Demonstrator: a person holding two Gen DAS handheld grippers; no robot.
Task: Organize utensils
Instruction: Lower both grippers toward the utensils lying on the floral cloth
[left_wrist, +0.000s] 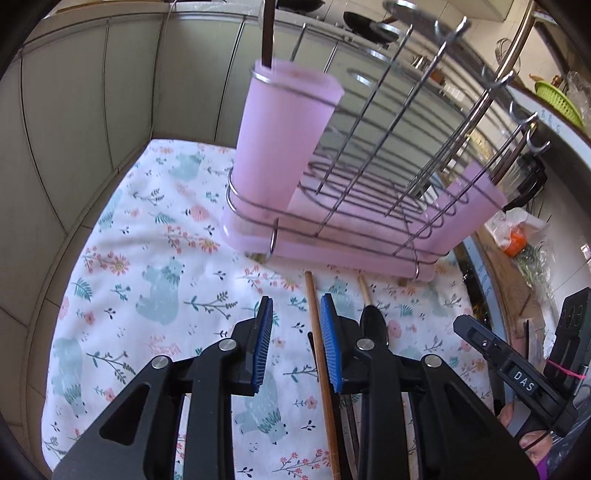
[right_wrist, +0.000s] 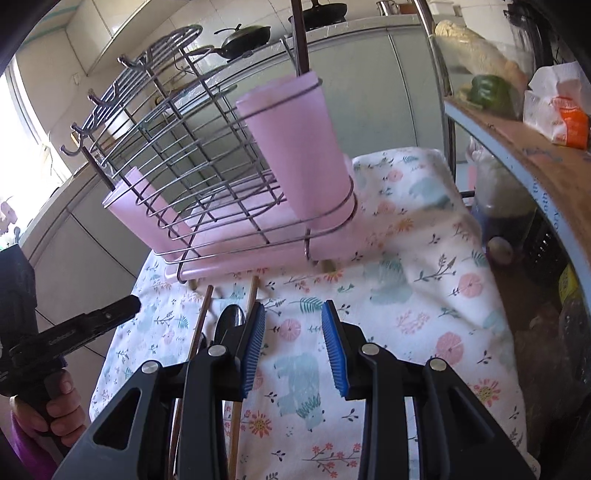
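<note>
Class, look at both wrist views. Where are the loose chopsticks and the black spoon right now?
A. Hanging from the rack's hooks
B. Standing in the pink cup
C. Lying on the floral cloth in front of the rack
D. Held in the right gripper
C: the chopsticks and black spoon lie flat on the floral cloth before the rack.

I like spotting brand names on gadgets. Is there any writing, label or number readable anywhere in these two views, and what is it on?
"DAS": white letters on a small black label on the right gripper, seen from the left wrist view.
Embossed lettering on the left gripper in the right wrist view: too blurred to read.
Print on the orange-and-white packet on the shelf: too small to read.
Nothing else readable.
</note>
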